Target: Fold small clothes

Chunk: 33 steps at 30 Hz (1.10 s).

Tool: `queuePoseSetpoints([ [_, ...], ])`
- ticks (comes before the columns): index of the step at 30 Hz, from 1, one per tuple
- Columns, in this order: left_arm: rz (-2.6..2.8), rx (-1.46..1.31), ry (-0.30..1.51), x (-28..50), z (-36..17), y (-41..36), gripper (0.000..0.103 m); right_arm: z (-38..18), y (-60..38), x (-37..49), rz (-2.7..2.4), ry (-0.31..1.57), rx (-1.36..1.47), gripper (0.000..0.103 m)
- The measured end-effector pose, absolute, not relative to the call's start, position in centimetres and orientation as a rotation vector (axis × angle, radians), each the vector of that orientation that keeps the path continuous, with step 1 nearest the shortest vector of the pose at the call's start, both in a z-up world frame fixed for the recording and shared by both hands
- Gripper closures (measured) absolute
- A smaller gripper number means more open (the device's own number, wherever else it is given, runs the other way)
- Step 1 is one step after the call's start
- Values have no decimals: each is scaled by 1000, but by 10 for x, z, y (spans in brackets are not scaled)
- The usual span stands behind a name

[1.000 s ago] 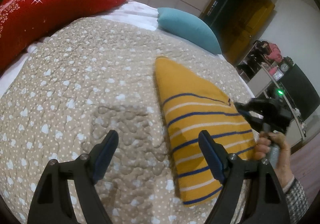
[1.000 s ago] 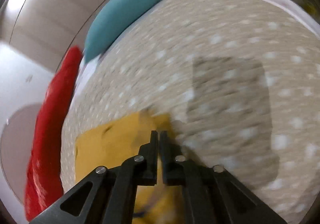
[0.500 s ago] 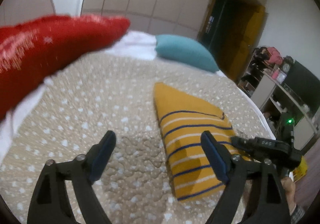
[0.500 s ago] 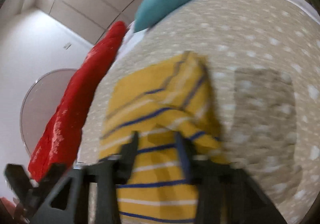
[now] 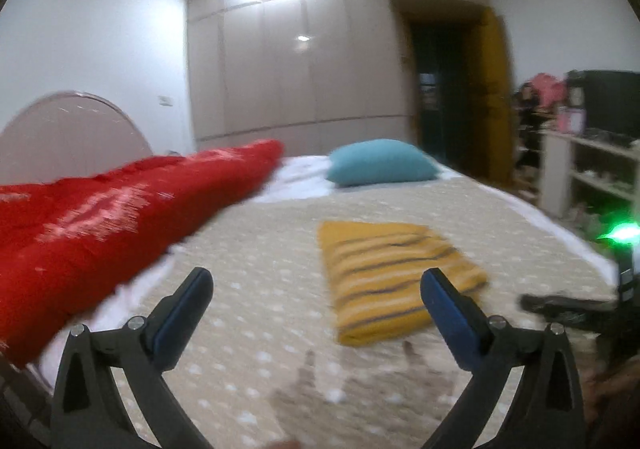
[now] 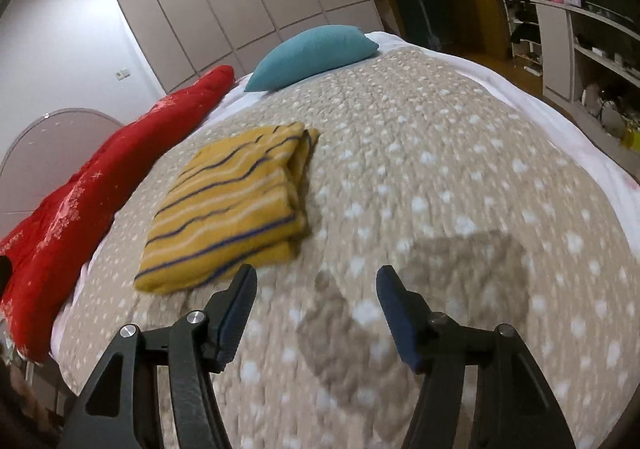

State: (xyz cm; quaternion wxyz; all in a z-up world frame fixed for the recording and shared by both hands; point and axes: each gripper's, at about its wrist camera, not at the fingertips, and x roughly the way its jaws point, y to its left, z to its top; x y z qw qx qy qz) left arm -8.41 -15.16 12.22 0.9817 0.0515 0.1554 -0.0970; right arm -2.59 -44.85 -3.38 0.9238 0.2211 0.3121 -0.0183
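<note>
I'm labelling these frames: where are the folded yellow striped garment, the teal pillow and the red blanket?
folded yellow striped garment (image 6: 228,205): right wrist view, middle of its striped top layer.
teal pillow (image 6: 316,49): right wrist view, centre of its face.
red blanket (image 5: 120,217): left wrist view, middle of its upper surface.

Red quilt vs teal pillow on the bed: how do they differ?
The red quilt is long and bunched along the bed's left edge by the headboard; the teal pillow is compact and sits at the far end. The quilt carries a pale snowflake print; the pillow is plain. The quilt looks much bigger than the pillow. Both lie on the bed, apart from the folded yellow striped garment.
</note>
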Motion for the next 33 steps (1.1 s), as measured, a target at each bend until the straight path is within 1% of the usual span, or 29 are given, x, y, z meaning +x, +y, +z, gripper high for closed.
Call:
queuePoseSetpoints([
  [3, -295, 65, 380, -84, 121, -160, 0, -41, -450, -42, -51, 631, 459, 31],
  [6, -309, 30, 468, -75, 112, -168, 0, -42, -442, -51, -87, 621, 401, 30],
  [11, -215, 73, 601, -51, 86, -179, 0, -51, -437, -51, -114, 627, 354, 27],
  [19, -57, 218, 689, -35, 46, -191, 0, -64, -422, -52, -122, 628, 288, 24],
  [23, -57, 224, 744, -25, 31, -192, 0, -68, -412, -49, -120, 633, 246, 23],
  [33, -74, 224, 888, -14, -11, -195, 0, -76, -399, -46, -142, 634, 177, 17],
])
